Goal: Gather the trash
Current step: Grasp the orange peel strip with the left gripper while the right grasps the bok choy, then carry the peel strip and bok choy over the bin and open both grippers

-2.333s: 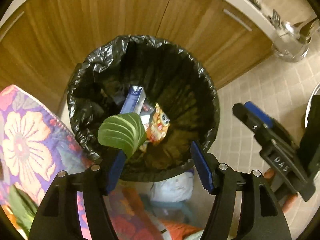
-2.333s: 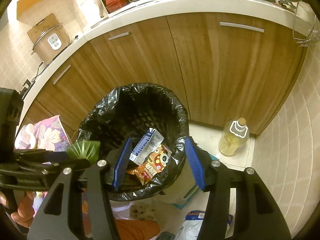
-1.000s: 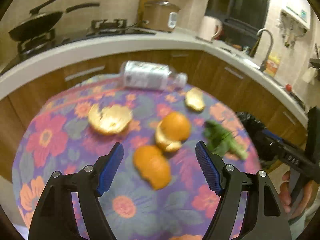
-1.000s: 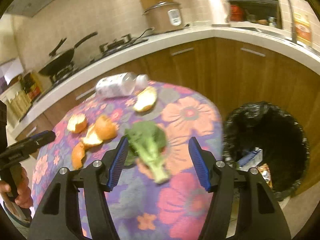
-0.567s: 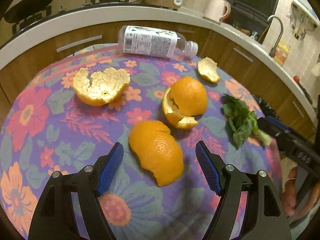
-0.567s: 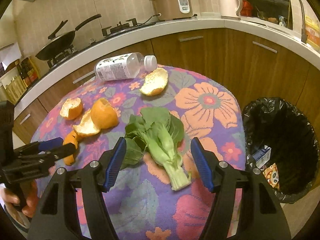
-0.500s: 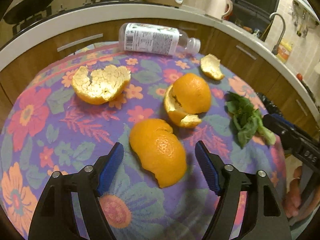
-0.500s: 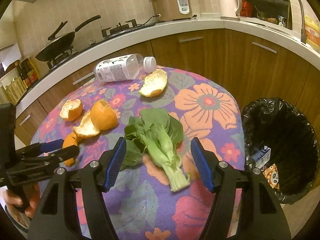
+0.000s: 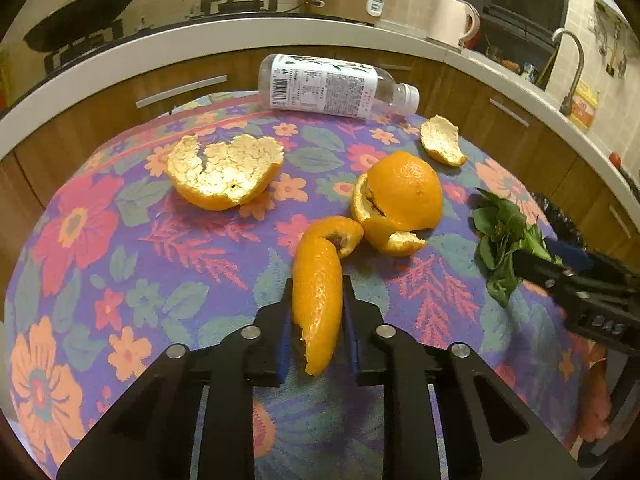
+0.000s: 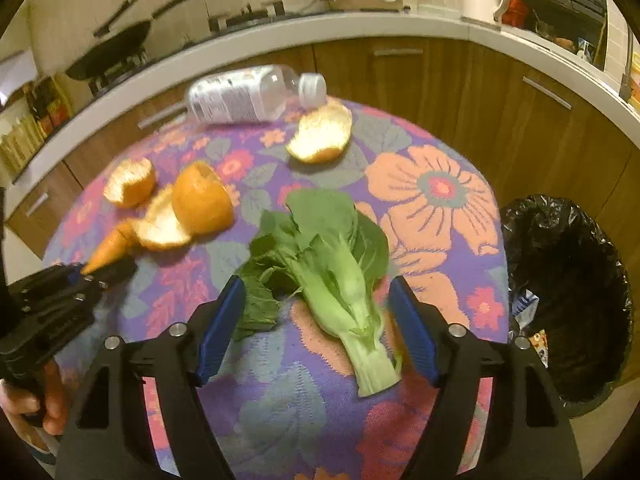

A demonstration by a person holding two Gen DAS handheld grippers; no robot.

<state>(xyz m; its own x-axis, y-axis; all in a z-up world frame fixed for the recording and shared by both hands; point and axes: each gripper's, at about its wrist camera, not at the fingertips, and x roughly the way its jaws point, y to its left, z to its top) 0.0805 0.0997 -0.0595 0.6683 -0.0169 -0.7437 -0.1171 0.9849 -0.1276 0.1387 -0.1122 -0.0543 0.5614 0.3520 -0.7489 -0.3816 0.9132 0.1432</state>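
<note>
- Left wrist view: the left gripper (image 9: 317, 312) is pinching a long curled strip of orange peel (image 9: 318, 280), blue pads pressed on both sides. Can't tell if it's off the floral tablecloth (image 9: 120, 248) yet.
- So I'd call this the grab step on one bit of trash. Next move, I reckon, is carrying it over to the bin (image 10: 568, 292) with the black liner, which stands just off the table's right edge.
- The right gripper (image 10: 316, 320) is spread wide with the bok choy (image 10: 336, 264) lying between the fingers, nothing squeezed.
- Textures: the peel is waxy and dimpled outside, pithy white inside, and thin enough that it'll probably flop or tear if yanked.
- The bok choy has a firm pale stalk and limp dark leaves, so the stalk looks like the better place to pinch.
- Other bits on the cloth: a big cupped peel (image 9: 224, 176), a domed one (image 9: 400, 196), a small one (image 9: 442, 146) and a clear plastic bottle (image 9: 332, 86) on its side at the far edge.
</note>
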